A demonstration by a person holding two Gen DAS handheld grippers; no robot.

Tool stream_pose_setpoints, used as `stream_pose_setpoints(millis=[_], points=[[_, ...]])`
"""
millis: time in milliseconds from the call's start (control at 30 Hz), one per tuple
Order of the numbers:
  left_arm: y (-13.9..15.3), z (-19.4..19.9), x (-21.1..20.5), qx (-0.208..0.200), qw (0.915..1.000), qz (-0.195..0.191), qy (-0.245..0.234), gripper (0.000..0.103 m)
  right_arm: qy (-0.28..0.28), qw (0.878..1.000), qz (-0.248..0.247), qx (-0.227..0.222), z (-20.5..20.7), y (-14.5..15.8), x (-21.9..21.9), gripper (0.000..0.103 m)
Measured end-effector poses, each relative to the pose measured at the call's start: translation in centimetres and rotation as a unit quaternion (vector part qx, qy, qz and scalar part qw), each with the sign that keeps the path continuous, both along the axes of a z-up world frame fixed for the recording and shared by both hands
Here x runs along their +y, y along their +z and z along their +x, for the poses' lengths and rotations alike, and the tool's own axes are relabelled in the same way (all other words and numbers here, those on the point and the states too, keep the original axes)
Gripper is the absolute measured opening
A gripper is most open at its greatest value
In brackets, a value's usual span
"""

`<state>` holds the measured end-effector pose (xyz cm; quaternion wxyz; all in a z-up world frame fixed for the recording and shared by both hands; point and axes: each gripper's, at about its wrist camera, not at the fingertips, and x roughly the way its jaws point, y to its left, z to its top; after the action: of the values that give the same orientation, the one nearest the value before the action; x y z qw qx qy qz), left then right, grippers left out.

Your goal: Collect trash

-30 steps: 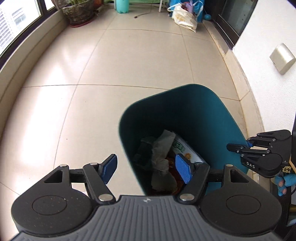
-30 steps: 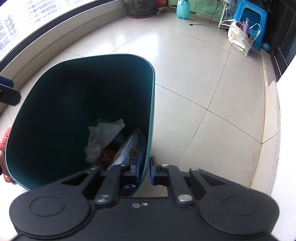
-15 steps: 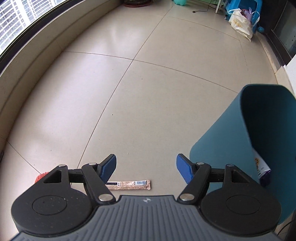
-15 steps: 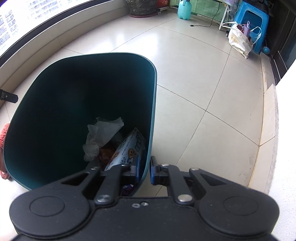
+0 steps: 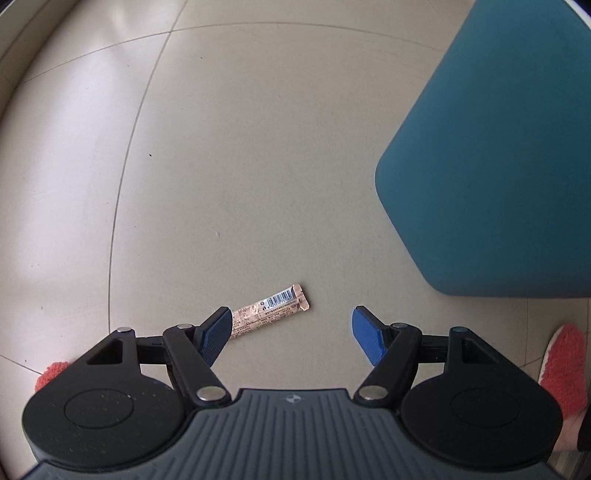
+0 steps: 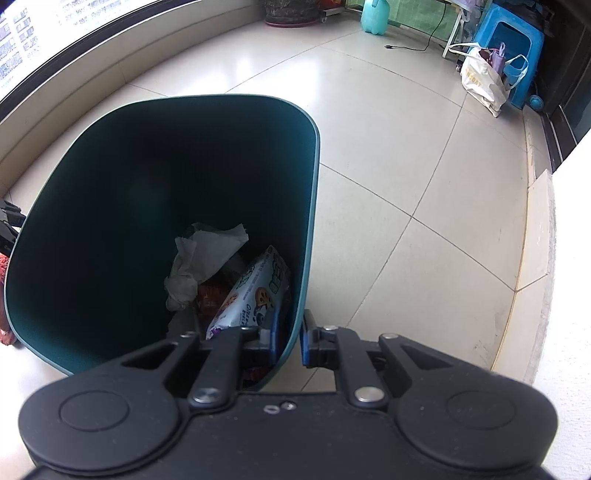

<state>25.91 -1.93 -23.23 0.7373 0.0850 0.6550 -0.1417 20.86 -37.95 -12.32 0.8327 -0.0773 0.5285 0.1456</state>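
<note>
A thin copper-coloured stick wrapper (image 5: 269,310) lies flat on the beige floor tiles. My left gripper (image 5: 291,334) is open and empty just above it, its left finger over the wrapper's near end. The teal trash bin (image 5: 491,177) stands to the right of it. My right gripper (image 6: 288,341) is shut on the near rim of the bin (image 6: 312,206), one finger inside and one outside. Inside the bin lie a crumpled white tissue (image 6: 201,258) and a printed snack packet (image 6: 255,295).
Red slippers show at the left (image 5: 51,373) and right (image 5: 565,365) edges of the left wrist view. At the far end of the floor stand a white bag (image 6: 480,81), a blue stool (image 6: 509,40), a teal jug (image 6: 375,16) and a plant pot (image 6: 291,13).
My left gripper has swung away from the bin's opening and down towards the floor, bringing the stick wrapper between its open fingers. My right gripper has kept its hold on the bin rim.
</note>
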Motion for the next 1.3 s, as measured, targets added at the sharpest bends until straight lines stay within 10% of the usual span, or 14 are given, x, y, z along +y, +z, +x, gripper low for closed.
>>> stream_pose_setpoints(millis=[433, 767, 933, 1300], points=[[-8.4, -1.0, -0.2, 0.043, 0.9885, 0.029, -0.142, 0.071, 0.011, 1.000, -0.022, 0.016, 0.2, -0.7, 0.8, 0.011], [-11.2, 0.1, 1.9, 0.050, 0.9920, 0.002, -0.116, 0.070, -0.005, 0.999, -0.017, 0.045, 1.2, -1.6, 0.8, 0.011], [-11.3, -0.3, 2.3, 0.019, 0.9923, 0.038, -0.117, 0.044, -0.006, 0.999, -0.022, 0.044, 1.4, -1.6, 1.0, 0.011], [-10.9, 0.3, 3.6, 0.015, 0.9983, 0.039, -0.040, 0.030, -0.009, 0.999, -0.021, 0.043, 1.5, -1.7, 1.1, 0.011]])
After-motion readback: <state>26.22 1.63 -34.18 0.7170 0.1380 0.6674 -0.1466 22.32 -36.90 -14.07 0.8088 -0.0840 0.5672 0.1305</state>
